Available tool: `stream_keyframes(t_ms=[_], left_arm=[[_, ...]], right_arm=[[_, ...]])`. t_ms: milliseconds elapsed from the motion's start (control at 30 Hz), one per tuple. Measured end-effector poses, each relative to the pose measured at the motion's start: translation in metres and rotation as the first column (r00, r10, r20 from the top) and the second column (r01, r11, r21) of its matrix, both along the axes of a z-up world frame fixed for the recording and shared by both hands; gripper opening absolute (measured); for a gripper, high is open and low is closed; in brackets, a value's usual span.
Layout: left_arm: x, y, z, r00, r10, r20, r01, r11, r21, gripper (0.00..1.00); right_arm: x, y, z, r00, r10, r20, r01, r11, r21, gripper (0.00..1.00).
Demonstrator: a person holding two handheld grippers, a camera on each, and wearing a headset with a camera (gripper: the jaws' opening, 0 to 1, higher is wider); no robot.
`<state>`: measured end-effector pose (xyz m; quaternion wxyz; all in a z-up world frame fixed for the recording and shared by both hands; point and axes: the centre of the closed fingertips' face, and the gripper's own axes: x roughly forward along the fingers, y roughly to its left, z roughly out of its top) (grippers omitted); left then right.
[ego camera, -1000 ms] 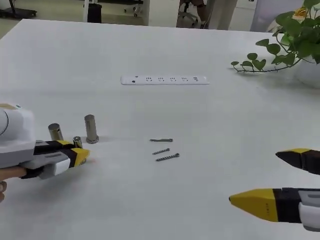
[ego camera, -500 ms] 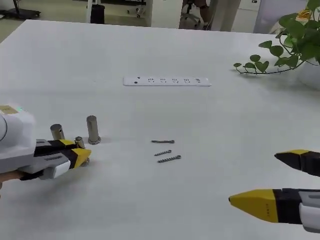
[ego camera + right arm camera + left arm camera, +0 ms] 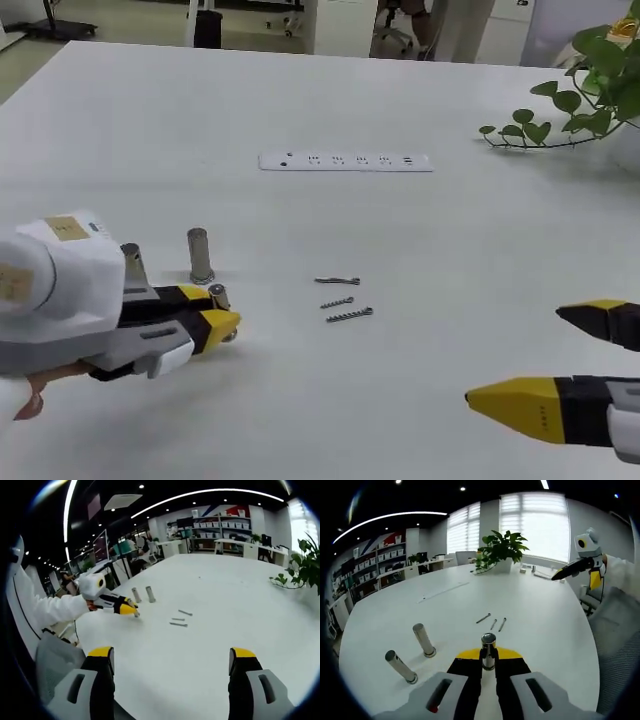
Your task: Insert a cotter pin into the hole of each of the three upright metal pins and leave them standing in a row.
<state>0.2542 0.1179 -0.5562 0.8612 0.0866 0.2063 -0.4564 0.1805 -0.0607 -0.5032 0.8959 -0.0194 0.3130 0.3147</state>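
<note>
The right gripper [image 3: 515, 356] hangs over the near right part of the white worktop [image 3: 330, 420], its jaws wide apart and holding nothing. Toward the near left edge, the left gripper [image 3: 222, 325] is clamped on one short metal pin [image 3: 488, 649], held upright between its yellow tips. Over the last second this gripper has carried that pin rightward, away from its two neighbours and toward the middle of the worktop. The whole picture has shifted too, but by less. This is probably the pin being brought to the cotter pins for the first insertion.

The other two metal pins [image 3: 199, 255] [image 3: 131, 262] stand upright just behind the gripper. The three cotter pins [image 3: 337, 301] lie loose mid-worktop, none inserted.

A tan sticker [image 3: 67, 228] on the left gripper's housing is too small to read. The power strip [image 3: 345, 162] toward the far edge shows no legible marking.
</note>
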Motion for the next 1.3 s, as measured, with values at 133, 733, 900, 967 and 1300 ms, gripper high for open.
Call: stream_keyframes(t_ms=[133,733,900,967,1300], left_arm=[[-0.012,-0.011,0.001,1.000,-0.024,-0.006,0.023,1.000,-0.009,0.06],[-0.041,-0.050,-0.016,0.992,-0.124,-0.022,0.125,0.992,0.009,0.06],[-0.041,-0.052,-0.021,0.991,-0.133,-0.023,0.134,0.991,0.027,0.06],[-0.041,-0.053,-0.022,0.991,-0.135,-0.021,0.135,0.990,0.028,0.06],[-0.041,-0.058,-0.020,0.992,-0.118,-0.049,0.117,0.993,-0.015,0.06]], right_arm=[[0.000,0.000,0.000,1.000,0.002,0.000,-0.002,1.000,-0.004,0.93],[0.002,0.009,0.000,1.000,0.026,-0.002,-0.026,1.000,-0.013,0.93],[0.001,0.010,-0.001,0.999,0.031,-0.005,-0.031,0.999,-0.015,0.93],[0.001,0.010,-0.001,1.000,0.030,-0.007,-0.030,0.999,-0.016,0.93],[0.000,0.013,-0.003,0.999,0.040,-0.015,-0.040,0.999,-0.010,0.93]])
